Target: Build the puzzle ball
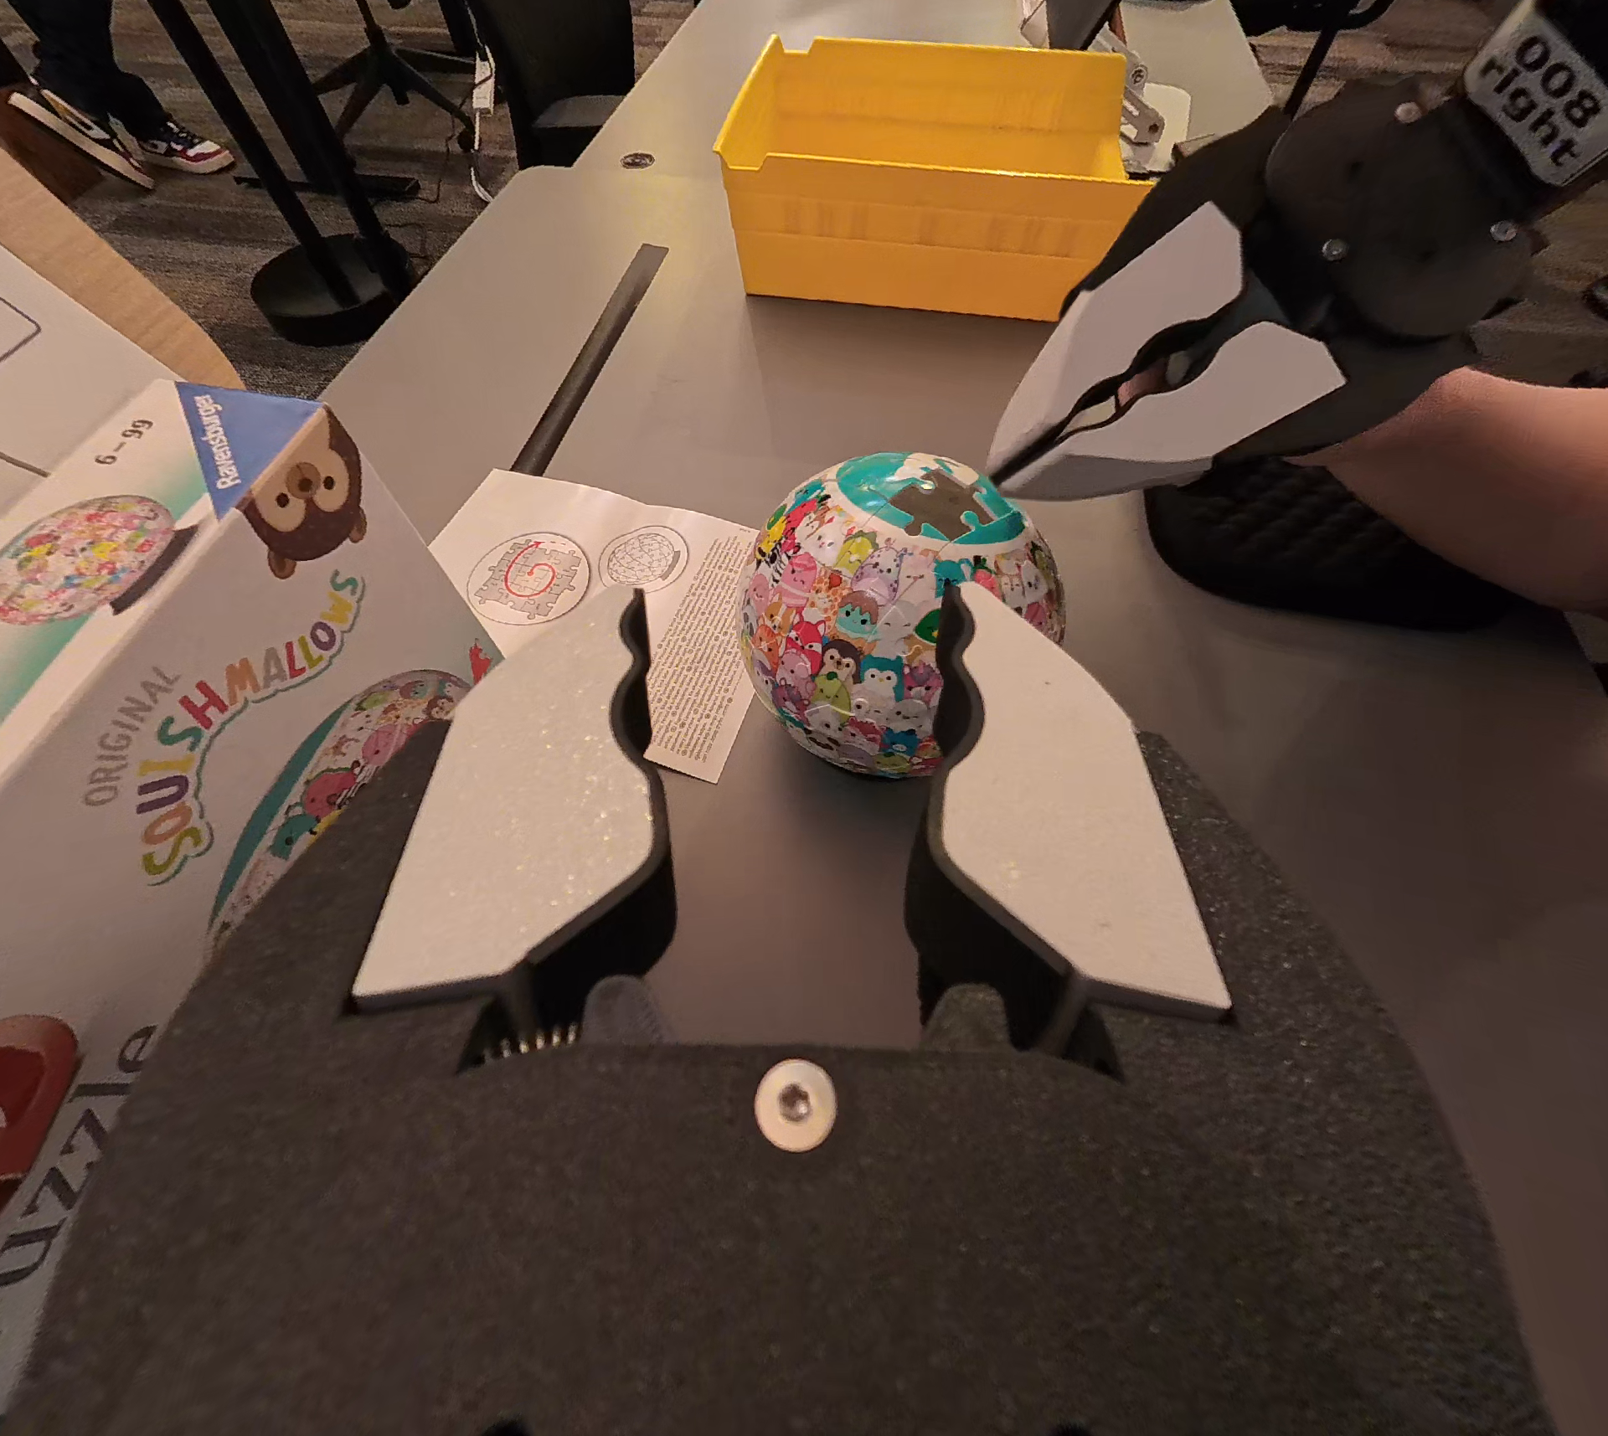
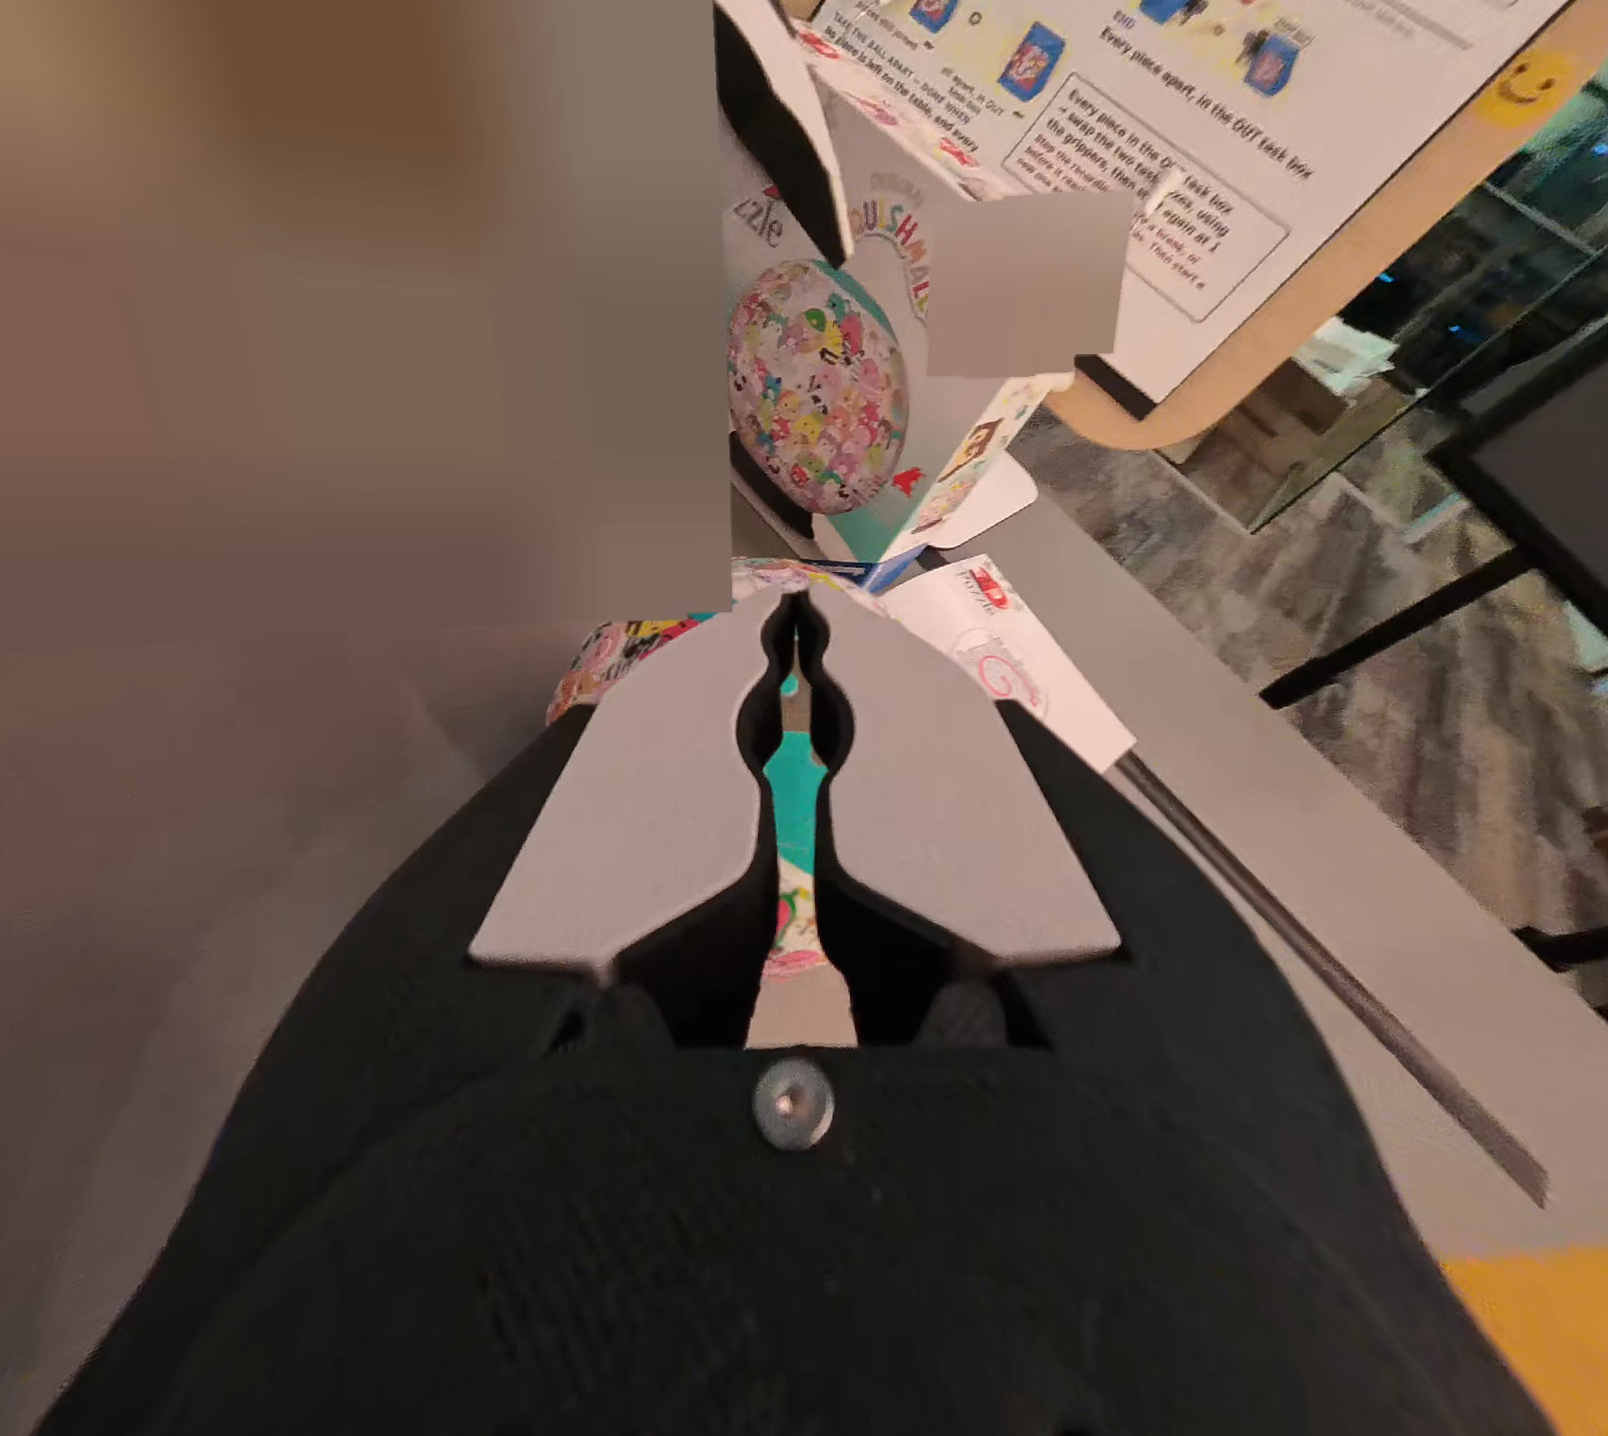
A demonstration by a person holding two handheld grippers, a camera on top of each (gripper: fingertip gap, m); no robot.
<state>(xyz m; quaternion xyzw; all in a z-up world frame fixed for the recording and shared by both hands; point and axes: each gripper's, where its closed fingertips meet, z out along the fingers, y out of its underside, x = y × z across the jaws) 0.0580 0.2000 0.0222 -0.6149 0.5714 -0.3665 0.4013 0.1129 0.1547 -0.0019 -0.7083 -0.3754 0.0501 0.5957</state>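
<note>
The puzzle ball point(image 1: 870, 637), covered in colourful cartoon figures with a teal cap, stands on the grey table point(image 1: 1218, 785). A dark jigsaw-shaped gap point(image 1: 944, 507) shows in the cap. My left gripper point(image 1: 796, 594) is open and empty, low in front of the ball, its right finger point(image 1: 1027, 742) overlapping the ball's right side. My right gripper point(image 1: 1001, 476) is shut, its tips at the right edge of the gap. In the right wrist view the right gripper point(image 2: 793, 598) is over the ball point(image 2: 600, 655), with teal showing through the slit between the jaws. I see no piece in it.
The puzzle box point(image 1: 174, 655) stands at the left, with a folded instruction sheet point(image 1: 609, 568) between it and the ball. An empty yellow bin point(image 1: 922, 176) sits behind the ball. A forearm point(image 1: 1479, 489) rests over a black pad point(image 1: 1288, 550) at the right. An instruction board point(image 2: 1218, 46) stands beyond the box. My right fingertips sit around 9 cm from my left ones.
</note>
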